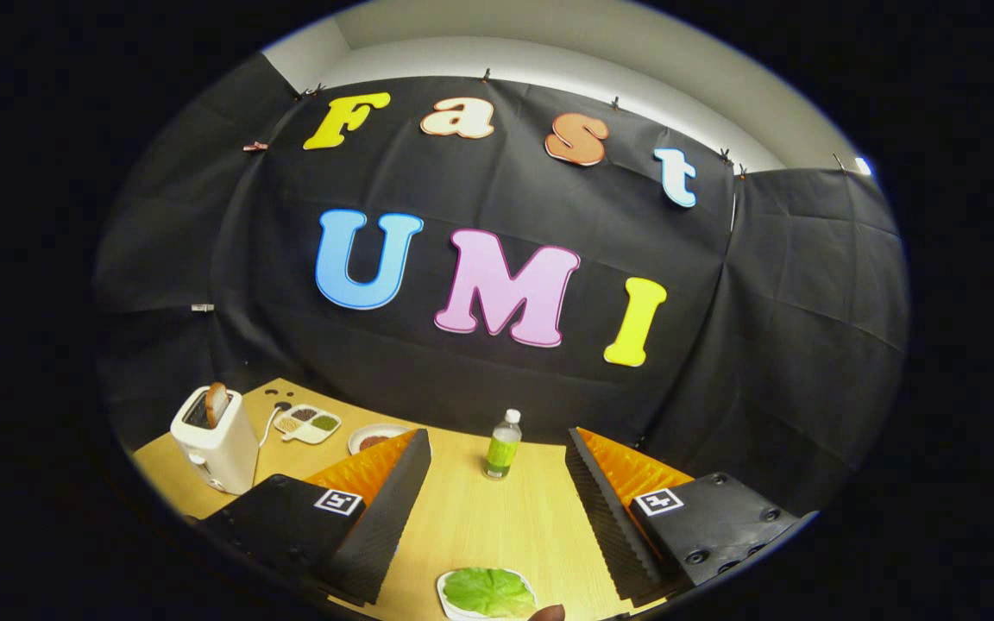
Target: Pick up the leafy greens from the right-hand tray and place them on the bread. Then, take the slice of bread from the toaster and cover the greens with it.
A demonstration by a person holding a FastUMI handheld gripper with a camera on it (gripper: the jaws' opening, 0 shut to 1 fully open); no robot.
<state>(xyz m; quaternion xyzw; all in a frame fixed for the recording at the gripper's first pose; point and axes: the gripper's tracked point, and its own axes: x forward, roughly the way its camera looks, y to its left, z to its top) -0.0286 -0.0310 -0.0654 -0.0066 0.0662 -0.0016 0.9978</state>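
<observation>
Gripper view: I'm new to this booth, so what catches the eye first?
The hand-held gripper stands open, its orange-and-black ridged fingers flanking a small white tray of green leafy lettuce. Beyond them a green-labelled plastic bottle stands; a white toaster holds a bread slice.

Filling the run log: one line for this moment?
fingers: open, empty | greens: on tray, between fingers | toast: in toaster | stage: pre-grasp

Gripper-mounted fisheye looks forward over the table (471, 517), high, toward the booth wall.
</observation>
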